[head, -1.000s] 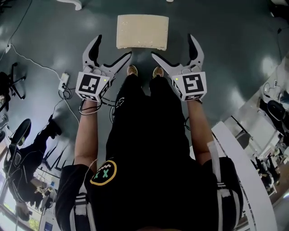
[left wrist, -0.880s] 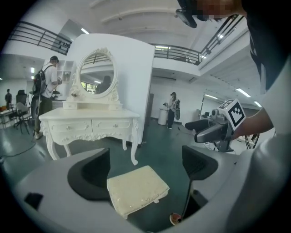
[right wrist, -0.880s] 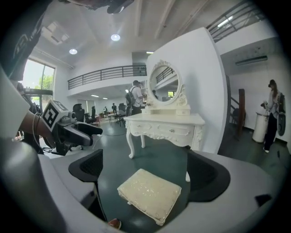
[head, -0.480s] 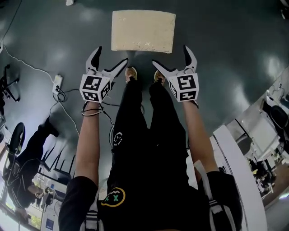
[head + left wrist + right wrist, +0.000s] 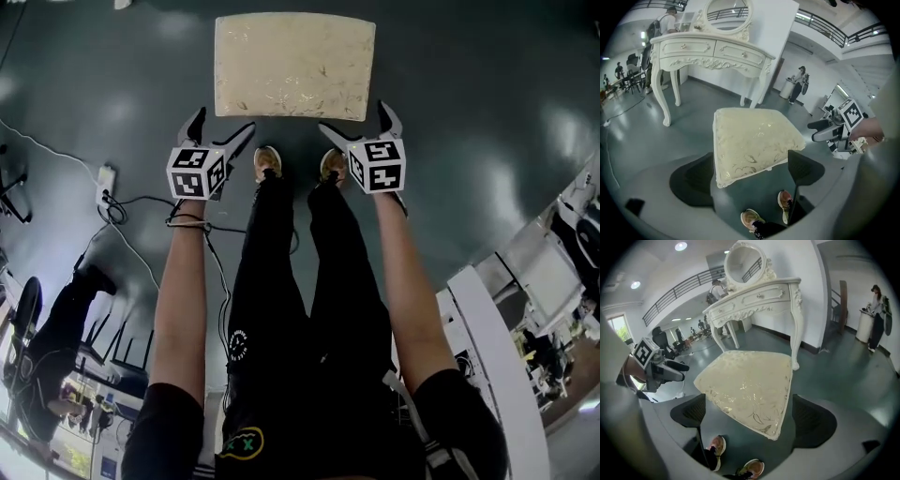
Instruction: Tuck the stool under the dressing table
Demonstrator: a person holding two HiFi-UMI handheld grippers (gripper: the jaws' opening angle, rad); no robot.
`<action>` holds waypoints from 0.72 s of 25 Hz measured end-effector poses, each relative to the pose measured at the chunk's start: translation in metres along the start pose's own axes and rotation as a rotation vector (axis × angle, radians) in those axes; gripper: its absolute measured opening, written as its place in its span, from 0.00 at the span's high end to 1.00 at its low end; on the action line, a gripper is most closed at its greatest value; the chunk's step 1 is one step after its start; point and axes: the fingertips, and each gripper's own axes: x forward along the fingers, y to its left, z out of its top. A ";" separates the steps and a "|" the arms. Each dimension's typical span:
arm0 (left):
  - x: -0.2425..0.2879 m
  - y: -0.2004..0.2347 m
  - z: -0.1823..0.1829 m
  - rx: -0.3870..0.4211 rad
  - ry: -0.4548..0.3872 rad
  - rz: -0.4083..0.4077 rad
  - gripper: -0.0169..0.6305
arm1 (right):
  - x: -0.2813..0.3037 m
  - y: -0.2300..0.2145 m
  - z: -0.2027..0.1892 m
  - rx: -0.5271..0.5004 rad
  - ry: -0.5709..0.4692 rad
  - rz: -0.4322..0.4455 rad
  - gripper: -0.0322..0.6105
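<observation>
Dark grey-green floor (image 5: 487, 112) all around the stool. White carved dressing table (image 5: 712, 51) stands beyond the stool's far side, oval mirror (image 5: 743, 261) on its tabletop. Stool (image 5: 294, 66) sits out on the open floor in front of it, not under it; cream patterned cushion, near edge facing the person. Person stands just behind the stool's near edge, both arms stretched down toward it. Left hand-held gripper (image 5: 223, 122) is at the stool's near-left corner, jaws spread wide and closed on nothing; that corner of the cushion shows in the gap. Right hand-held gripper (image 5: 354, 117) is at the stool's near-right corner, same state: wide, nothing clamped. Can't tell if either jaw tip touches the cushion. Shoes (image 5: 268, 161) just short of the stool's near edge, between the two grippers.
</observation>
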 end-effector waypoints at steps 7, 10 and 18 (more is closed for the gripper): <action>0.049 0.024 -0.019 -0.099 0.098 0.032 0.22 | 0.041 -0.027 -0.020 0.118 0.076 -0.019 0.04; 0.060 0.028 -0.018 -0.130 0.128 0.026 0.22 | 0.051 -0.031 -0.020 0.150 0.093 -0.016 0.04; 0.066 0.028 -0.017 -0.132 0.177 -0.020 0.22 | 0.060 -0.027 -0.020 0.169 0.134 0.015 0.07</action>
